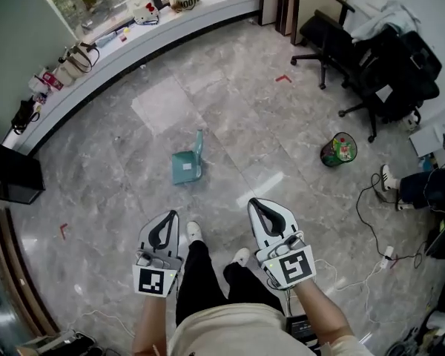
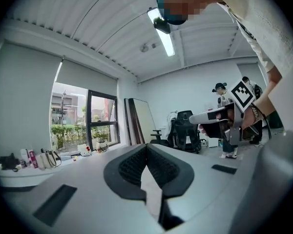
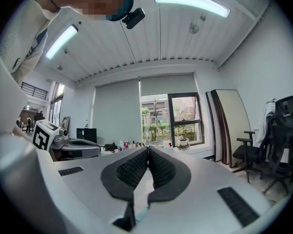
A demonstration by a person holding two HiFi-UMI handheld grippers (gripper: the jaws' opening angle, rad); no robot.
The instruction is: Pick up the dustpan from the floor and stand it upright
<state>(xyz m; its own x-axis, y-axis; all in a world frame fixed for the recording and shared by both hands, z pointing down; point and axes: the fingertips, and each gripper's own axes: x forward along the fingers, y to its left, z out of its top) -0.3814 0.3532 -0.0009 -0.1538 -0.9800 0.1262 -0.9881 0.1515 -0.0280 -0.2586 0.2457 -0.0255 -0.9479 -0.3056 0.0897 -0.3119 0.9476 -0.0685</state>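
Grey tiled floor [image 1: 208, 87]: teal dustpan [image 1: 185, 167], green bin [image 1: 338, 150], office chairs [image 1: 323, 34], cables [image 1: 371, 199].

Glossy grey marble floor [image 1: 119, 191], curved white window ledge [image 1: 133, 47] along the far side, black office chairs [image 1: 320, 30] at right, tube lights [image 3: 191, 3] on a ribbed white ceiling [image 3: 151, 38].

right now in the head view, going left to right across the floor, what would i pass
black cabinet → red floor mark → teal dustpan → green bin → another person's shoe. The office chairs overlap the bin's span, so they are left out.
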